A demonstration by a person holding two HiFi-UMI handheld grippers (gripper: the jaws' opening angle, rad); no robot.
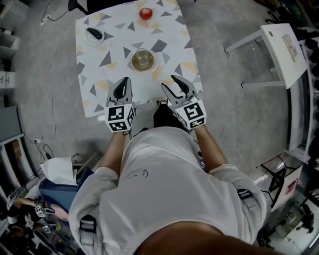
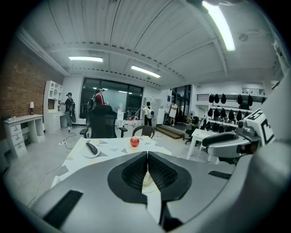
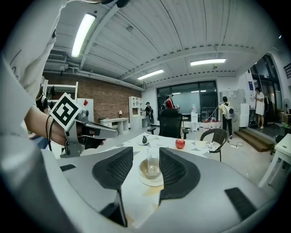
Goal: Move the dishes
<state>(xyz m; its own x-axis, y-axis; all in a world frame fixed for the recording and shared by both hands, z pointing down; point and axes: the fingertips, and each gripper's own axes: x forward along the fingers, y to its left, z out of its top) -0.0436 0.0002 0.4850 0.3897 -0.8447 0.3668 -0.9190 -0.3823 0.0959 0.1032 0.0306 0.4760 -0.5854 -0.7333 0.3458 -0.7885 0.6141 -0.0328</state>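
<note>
A table (image 1: 169,55) with a triangle-patterned cloth holds three dishes. A clear glass (image 1: 143,56) stands in a brownish bowl on a white saucer (image 1: 151,68) near the table's middle. A small white plate (image 1: 87,40) with a dark object on it lies at the far left, and a red apple (image 1: 145,13) sits at the far edge. My left gripper (image 1: 124,81) hovers over the near edge, shut with nothing between its pads. My right gripper (image 1: 172,83) is beside it and open. The glass (image 3: 153,160) shows well beyond its parted jaws, untouched. The apple (image 2: 134,141) and the plate (image 2: 84,153) appear past the left gripper (image 2: 148,157).
A white side table (image 1: 284,50) stands on the floor to the right. A black office chair (image 2: 102,122) and a round-backed chair (image 3: 217,135) stand behind the table's far edge. Several people stand at the back of the room. Bags and clutter (image 1: 55,189) lie at lower left.
</note>
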